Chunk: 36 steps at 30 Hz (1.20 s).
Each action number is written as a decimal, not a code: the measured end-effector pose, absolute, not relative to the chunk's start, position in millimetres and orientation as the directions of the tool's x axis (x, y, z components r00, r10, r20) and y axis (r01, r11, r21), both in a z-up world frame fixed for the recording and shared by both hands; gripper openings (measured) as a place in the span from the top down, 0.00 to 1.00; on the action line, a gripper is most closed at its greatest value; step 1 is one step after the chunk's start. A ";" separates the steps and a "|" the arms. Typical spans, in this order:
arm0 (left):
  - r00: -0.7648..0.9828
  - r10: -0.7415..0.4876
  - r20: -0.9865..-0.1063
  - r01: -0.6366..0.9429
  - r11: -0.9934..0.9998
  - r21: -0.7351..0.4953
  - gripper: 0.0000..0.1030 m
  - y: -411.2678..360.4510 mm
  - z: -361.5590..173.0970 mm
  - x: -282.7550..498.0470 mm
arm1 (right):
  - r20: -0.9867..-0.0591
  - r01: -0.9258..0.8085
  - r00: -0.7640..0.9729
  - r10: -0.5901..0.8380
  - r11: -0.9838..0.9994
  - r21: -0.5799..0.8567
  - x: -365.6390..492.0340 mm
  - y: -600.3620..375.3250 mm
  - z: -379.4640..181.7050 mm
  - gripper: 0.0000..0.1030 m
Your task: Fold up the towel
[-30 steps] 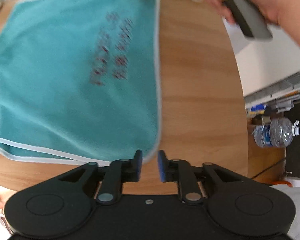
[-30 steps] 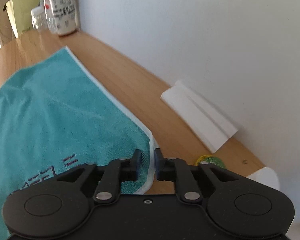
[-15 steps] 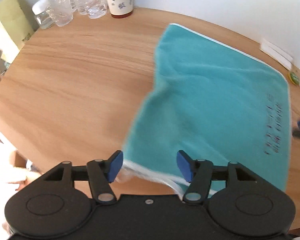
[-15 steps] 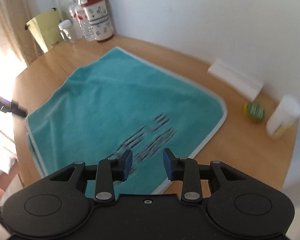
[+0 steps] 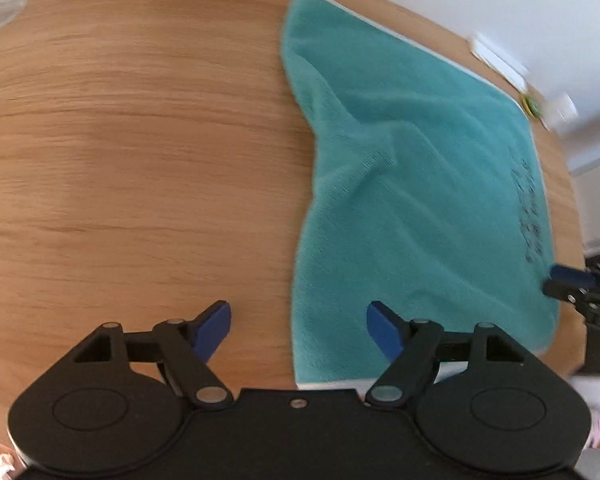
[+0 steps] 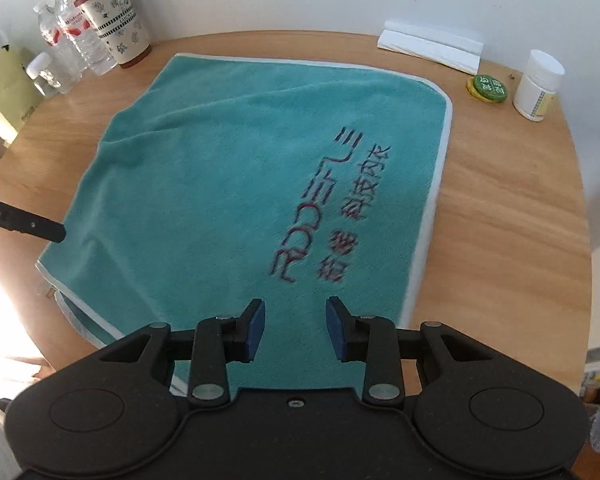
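Above the round wooden table [image 5: 140, 160], the left gripper [image 5: 298, 326] hangs with jaws spread wide and empty over the near left edge of the folded teal towel [image 6: 240, 184]; the right gripper [image 6: 295, 330], also parted and empty, hovers above its embroidered lettering [image 6: 332, 204].

The teal towel [image 6: 220, 168] has pale edging and dark red embroidered lettering, the table [image 5: 140, 160] is warm wood-grain, and the black grippers' fingers [image 6: 256, 330] are blue-padded.
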<state>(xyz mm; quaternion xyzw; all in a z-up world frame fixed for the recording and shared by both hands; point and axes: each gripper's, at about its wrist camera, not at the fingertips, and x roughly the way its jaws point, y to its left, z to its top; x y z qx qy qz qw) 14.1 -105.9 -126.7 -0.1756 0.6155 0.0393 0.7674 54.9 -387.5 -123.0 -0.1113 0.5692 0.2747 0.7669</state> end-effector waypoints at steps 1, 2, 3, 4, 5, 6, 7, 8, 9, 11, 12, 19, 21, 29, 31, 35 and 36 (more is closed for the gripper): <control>0.233 -0.165 -0.958 -0.265 0.938 -0.226 0.27 -107.1 -128.3 14.9 | -0.936 -0.547 0.207 0.283 0.827 0.129 51.9 -385.0 -123.6 0.63; 0.227 -0.172 -0.959 -0.253 0.940 -0.228 0.27 -108.5 -128.8 15.1 | -0.936 -0.539 0.209 0.282 0.832 0.130 50.1 -384.1 -124.4 0.63; 0.223 -0.177 -0.959 -0.249 0.941 -0.231 0.27 -109.5 -127.9 15.3 | -0.936 -0.518 0.212 0.280 0.844 0.135 46.6 -384.4 -126.0 0.63; 0.217 -0.182 -0.959 -0.250 0.939 -0.235 0.27 -109.8 -127.4 16.5 | -0.938 -0.508 0.208 0.277 0.850 0.139 44.8 -384.9 -127.0 0.63; 0.206 -0.189 -0.960 -0.248 0.939 -0.238 0.28 -109.9 -127.7 17.8 | -0.939 -0.501 0.205 0.276 0.854 0.141 43.6 -385.1 -127.9 0.63; 0.198 -0.189 -0.962 -0.248 0.940 -0.236 0.32 -110.1 -128.0 18.8 | -0.940 -0.502 0.204 0.274 0.854 0.140 42.8 -385.0 -128.5 0.63; 0.192 -0.183 -0.964 -0.249 0.941 -0.229 0.33 -109.6 -132.1 19.7 | -0.942 -0.503 0.203 0.268 0.854 0.135 40.8 -384.9 -129.4 0.63; 0.185 -0.176 -0.967 -0.249 0.943 -0.219 0.35 -110.6 -136.7 21.6 | -0.942 -0.502 0.202 0.267 0.854 0.135 39.5 -385.5 -130.2 0.63; 0.180 -0.166 -0.970 -0.249 0.946 -0.208 0.38 -112.8 -137.8 23.0 | -0.941 -0.497 0.199 0.273 0.856 0.143 39.6 -387.6 -130.8 0.63; 0.180 -0.150 -0.972 -0.257 0.947 -0.194 0.41 -113.0 -138.1 24.4 | -0.938 -0.487 0.194 0.287 0.858 0.162 40.0 -391.9 -131.7 0.63; 0.179 -0.148 -0.973 -0.262 0.946 -0.192 0.42 -114.7 -138.5 25.2 | -0.936 -0.484 0.191 0.297 0.858 0.173 40.6 -394.3 -131.9 0.63; 0.159 -0.098 -0.982 -0.271 0.952 -0.139 0.74 -137.7 -133.7 25.8 | -0.930 -0.522 0.175 0.324 0.831 0.192 42.3 -397.1 -133.2 0.63; 0.165 -0.113 -0.980 -0.296 0.942 -0.158 0.79 -138.1 -134.9 24.2 | -0.928 -0.541 0.177 0.328 0.820 0.187 40.5 -397.5 -133.3 0.63; 0.212 -0.072 -0.975 -0.305 0.943 -0.136 0.91 -139.7 -118.8 5.9 | -0.932 -0.609 0.175 0.317 0.779 0.151 36.6 -398.2 -132.3 0.63; 0.200 -0.040 -0.979 -0.301 0.948 -0.100 0.91 -143.1 -113.1 -2.6 | -0.937 -0.659 0.185 0.297 0.745 0.106 31.6 -396.3 -132.0 0.63; 0.158 -0.022 -0.987 -0.282 0.957 -0.067 0.92 -149.2 -111.9 -18.7 | -0.935 -0.676 0.183 0.302 0.730 0.103 32.1 -399.8 -131.6 0.63; 0.139 -0.016 -0.990 -0.284 0.957 -0.056 0.92 -150.3 -115.7 -20.8 | -0.935 -0.680 0.180 0.305 0.726 0.106 33.2 -400.5 -131.6 0.63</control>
